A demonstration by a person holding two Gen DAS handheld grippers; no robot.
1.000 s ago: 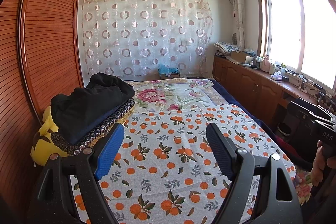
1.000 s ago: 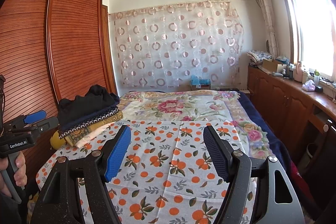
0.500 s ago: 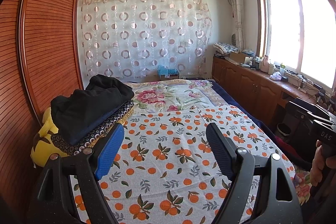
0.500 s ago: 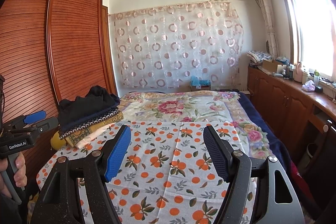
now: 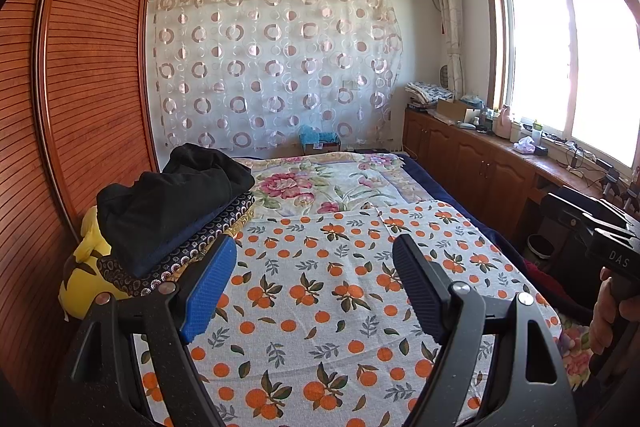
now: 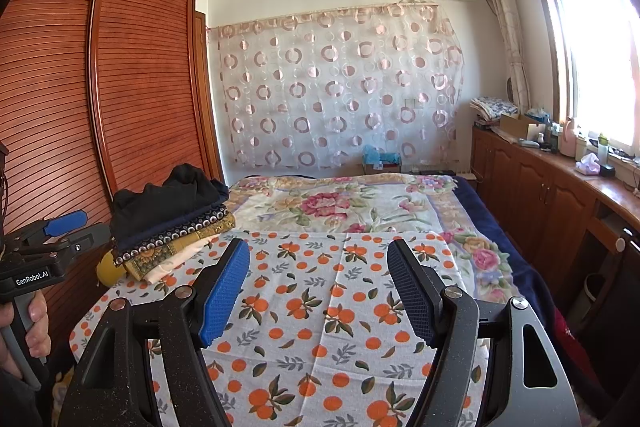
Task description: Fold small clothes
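Observation:
A pile of clothes lies on the bed's left side against the wardrobe: a black garment [image 5: 172,203] [image 6: 168,203] on top, a dark patterned cloth [image 5: 188,247] [image 6: 176,233] beneath it, and a mustard piece [image 6: 192,241] under that. A white sheet with orange fruit print [image 5: 332,291] [image 6: 320,307] covers the near bed. My left gripper [image 5: 314,287] hovers open over this sheet, nothing between its fingers. Open and empty as well, my right gripper [image 6: 318,287] hangs above the same sheet. Each gripper shows at the edge of the other's view, held by a hand.
A yellow plush toy [image 5: 86,267] sits under the pile. A slatted wooden wardrobe [image 6: 80,107] lines the left. Wooden cabinets [image 5: 480,167] with clutter run under the window on the right. A floral blanket [image 6: 340,203] covers the far bed; a bin [image 5: 540,247] stands by it.

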